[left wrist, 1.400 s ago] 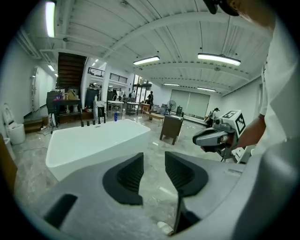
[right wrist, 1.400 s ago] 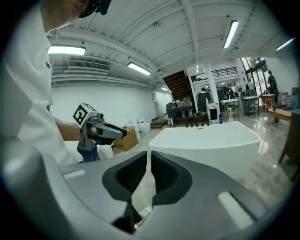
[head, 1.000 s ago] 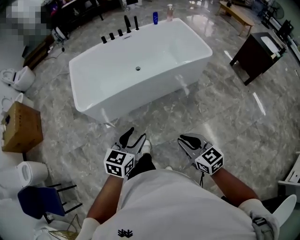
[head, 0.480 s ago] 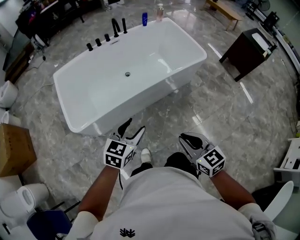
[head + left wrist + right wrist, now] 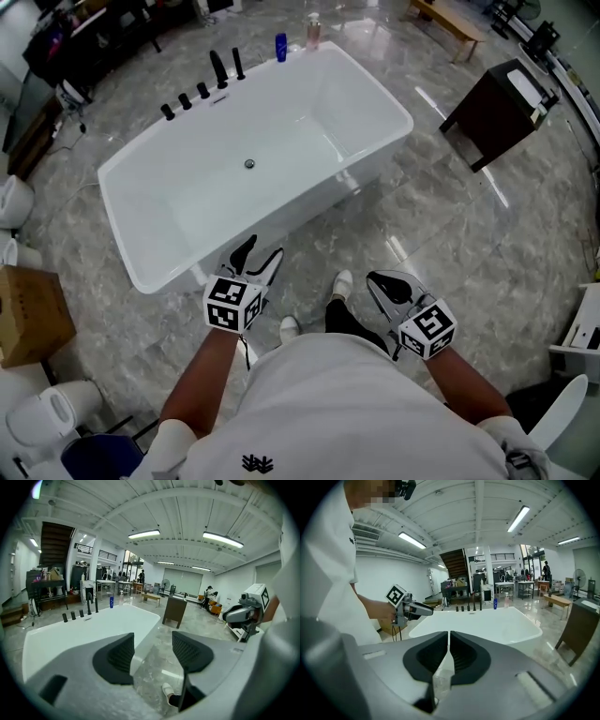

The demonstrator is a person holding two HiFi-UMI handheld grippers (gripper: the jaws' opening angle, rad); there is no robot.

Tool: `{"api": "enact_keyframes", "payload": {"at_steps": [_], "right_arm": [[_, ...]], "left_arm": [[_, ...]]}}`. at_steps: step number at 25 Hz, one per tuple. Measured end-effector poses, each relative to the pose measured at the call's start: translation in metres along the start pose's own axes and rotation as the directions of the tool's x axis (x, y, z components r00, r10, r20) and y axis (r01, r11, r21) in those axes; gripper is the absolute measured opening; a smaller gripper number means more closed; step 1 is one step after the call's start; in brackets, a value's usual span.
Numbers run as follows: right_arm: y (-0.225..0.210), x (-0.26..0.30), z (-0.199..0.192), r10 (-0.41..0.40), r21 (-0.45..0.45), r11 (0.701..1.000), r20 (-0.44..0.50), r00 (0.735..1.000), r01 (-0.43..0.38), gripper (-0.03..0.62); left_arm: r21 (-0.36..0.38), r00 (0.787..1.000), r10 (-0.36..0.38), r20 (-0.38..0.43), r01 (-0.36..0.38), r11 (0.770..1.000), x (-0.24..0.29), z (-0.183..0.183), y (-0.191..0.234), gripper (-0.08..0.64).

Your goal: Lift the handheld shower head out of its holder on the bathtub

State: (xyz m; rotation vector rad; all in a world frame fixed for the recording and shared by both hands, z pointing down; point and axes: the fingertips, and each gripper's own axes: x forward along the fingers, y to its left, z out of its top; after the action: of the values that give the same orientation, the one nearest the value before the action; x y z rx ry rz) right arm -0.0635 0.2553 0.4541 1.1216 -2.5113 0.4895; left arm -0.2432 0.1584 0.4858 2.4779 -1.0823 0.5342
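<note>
The white bathtub fills the upper middle of the head view. On its far rim stands a row of black fittings: three short knobs and two tall upright pieces; which one is the shower head I cannot tell. The same row shows small in the left gripper view as tall pieces, and in the right gripper view. My left gripper hovers at the tub's near rim, far from the fittings. Its jaws have just been opening and hold nothing. My right gripper hangs over the floor, shut and empty.
A blue bottle and a pink bottle stand on the tub's far corner. A dark cabinet is at the right, a cardboard box and a white toilet at the left. Marble floor surrounds the tub.
The person has walked up to the tub, which now lies closer and larger. Both grippers moved forward; the left one has reached the near rim, its jaws a little wider.
</note>
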Motion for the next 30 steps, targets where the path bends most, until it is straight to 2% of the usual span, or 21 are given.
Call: {"api": "enact_keyframes", "payload": {"at_steps": [6, 12, 20, 25, 30], "right_arm": [[-0.093, 0.009, 0.021, 0.035, -0.035, 0.999, 0.007, 0.999, -0.034, 0.014], [-0.171, 0.004, 0.025, 0.061, -0.005, 0.998, 0.011, 0.998, -0.061, 0.014], [-0.25, 0.006, 0.015, 0.043, 0.054, 0.998, -0.01, 0.999, -0.042, 0.014], [-0.292, 0.035, 0.021, 0.014, 0.057, 0.998, -0.027, 1.0, -0.012, 0.014], [-0.335, 0.068, 0.048, -0.065, 0.103, 0.992, -0.038, 0.997, 0.068, 0.014]], "left_arm": [[0.01, 0.997, 0.071, 0.012, -0.071, 0.997, 0.073, 0.061, 0.008, 0.257], [0.0, 0.991, 0.137, 0.012, -0.137, 0.991, 0.15, 0.104, 0.022, 0.258], [0.002, 0.98, 0.198, -0.02, -0.198, 0.98, 0.235, 0.142, 0.054, 0.258], [0.013, 0.968, 0.25, -0.015, -0.249, 0.968, 0.291, 0.162, 0.112, 0.261], [-0.016, 0.955, 0.295, -0.003, -0.295, 0.955, 0.352, 0.192, 0.193, 0.262]]}}
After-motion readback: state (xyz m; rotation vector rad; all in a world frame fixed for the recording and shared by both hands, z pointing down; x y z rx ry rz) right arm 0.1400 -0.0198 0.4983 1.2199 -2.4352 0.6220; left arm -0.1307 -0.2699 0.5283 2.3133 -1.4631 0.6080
